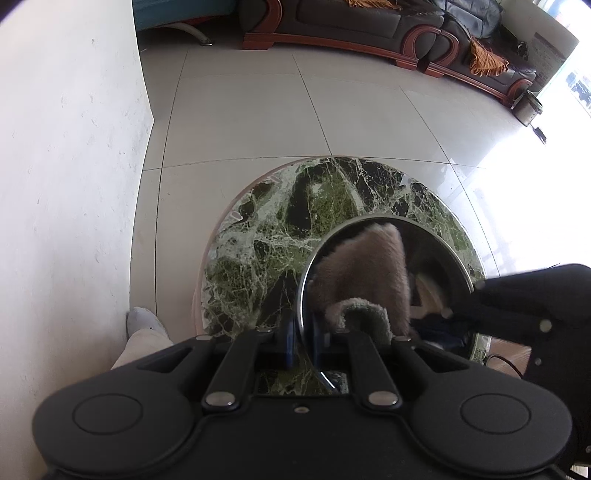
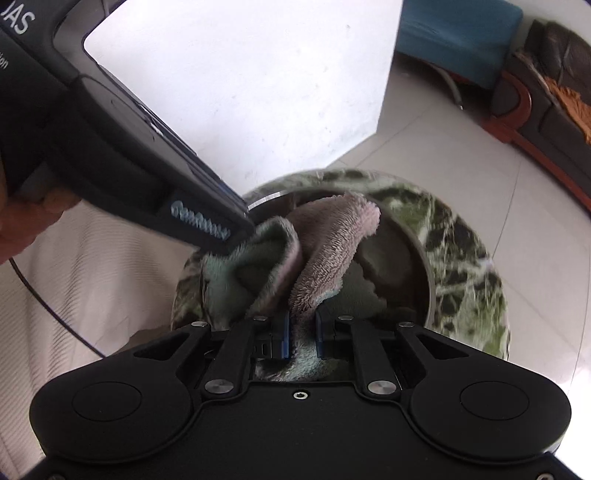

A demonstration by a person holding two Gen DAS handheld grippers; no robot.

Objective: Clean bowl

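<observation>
Bowl: a shiny round stainless-steel bowl (image 1: 388,229) stands on the near right part of a small round table, its mirror wall throwing back the cloth and the grippers
Table: round top of dark green marble with white veins (image 1: 280,236), standing on pale floor tiles close to a white wall (image 1: 66,166)
Left gripper: the black left gripper (image 1: 306,332) has its blue-padded jaws drawn narrow, pinched on the near rim of the bowl, one finger outside the wall and one inside
Right gripper: the black right gripper (image 2: 302,334) reaches down into the bowl, jaws close together and clamped on a fold of cloth
Cloth: a fluffy pink-and-grey-green towel cloth (image 2: 325,251) lies bunched inside the bowl, one pink flap standing up towards the far rim and a green fold curling against the left gripper's fingers
Person: a hand (image 2: 22,221) at the left edge of the right wrist view holds the left gripper's handle; a pale trouser leg and light shoe (image 1: 142,325) show on the floor beside the table
Room beyond: a dark leather sofa with a red-brown wooden frame (image 1: 369,26) stands along the far side, orange fringed cloths lying on it
</observation>
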